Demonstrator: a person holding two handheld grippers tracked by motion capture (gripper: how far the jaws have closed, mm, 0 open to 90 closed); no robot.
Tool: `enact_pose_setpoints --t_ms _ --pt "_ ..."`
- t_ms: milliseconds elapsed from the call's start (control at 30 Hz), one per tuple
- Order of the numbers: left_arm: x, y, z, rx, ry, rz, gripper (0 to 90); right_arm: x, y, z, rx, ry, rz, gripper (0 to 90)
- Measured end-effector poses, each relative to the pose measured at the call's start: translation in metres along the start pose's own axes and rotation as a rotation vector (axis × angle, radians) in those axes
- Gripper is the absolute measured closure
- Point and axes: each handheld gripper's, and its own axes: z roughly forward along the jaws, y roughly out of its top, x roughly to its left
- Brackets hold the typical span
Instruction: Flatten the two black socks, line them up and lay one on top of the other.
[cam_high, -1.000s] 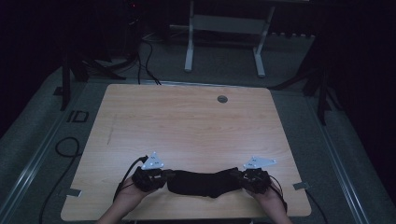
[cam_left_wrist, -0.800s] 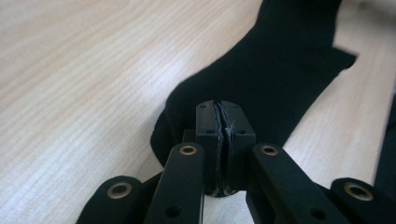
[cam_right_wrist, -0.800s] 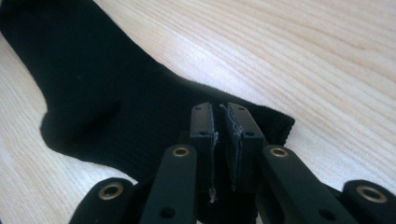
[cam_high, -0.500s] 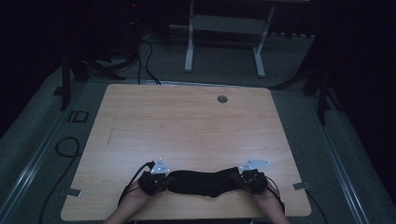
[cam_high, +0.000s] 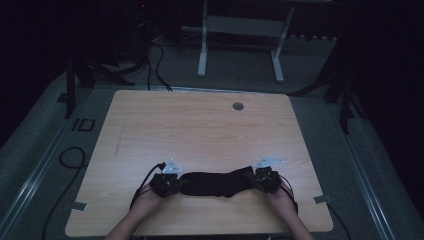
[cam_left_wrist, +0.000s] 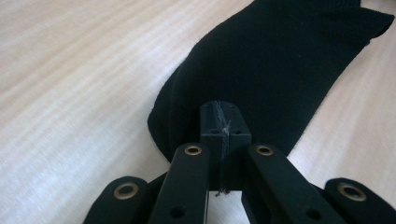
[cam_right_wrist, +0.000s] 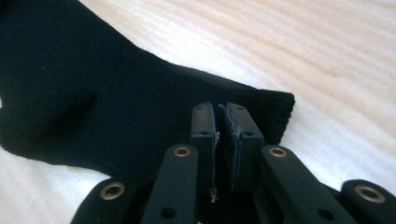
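Meanwhile both claws drifted slightly inward along near tabletop (cam_high: 200, 125) edge. Left claw (cam_left_wrist: 219, 122) and right claw (cam_right_wrist: 222, 122) stayed clenched on ends of black knit sock (cam_high: 215, 183), lying slack between, so stretch eased.

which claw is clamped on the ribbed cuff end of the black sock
The right claw: ribbed cuff edge of the sock beside it. The left claw grips the rounded end.

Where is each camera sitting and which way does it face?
High view: above the person's side, looking forward and down on the wooden table; both hands holding the left tool and right tool.
Left gripper view: rides the left tool, looking along shut jaws.
Right gripper view: rides the right tool, jaws pinching fabric.
All share the black knitted sock.
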Motion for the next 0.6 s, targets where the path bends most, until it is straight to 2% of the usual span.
enact_pose_setpoints --t_ms 100,267,367,600 --pt "0.008 0.007 0.003 0.007 0.012 -0.008 90.0 -0.008 0.008 0.006 0.001 -0.001 0.018 81.7" --pt "0.02 0.017 0.009 0.014 0.029 -0.005 90.0 -0.017 0.021 0.017 0.007 -0.017 0.015 81.4" --pt "0.026 0.022 0.012 0.009 0.036 -0.01 89.9 -0.024 0.028 0.022 0.011 -0.019 0.03 81.4" --pt "0.037 0.029 0.018 0.003 0.044 -0.015 90.0 -0.034 0.035 0.03 -0.006 -0.033 0.054 81.3"
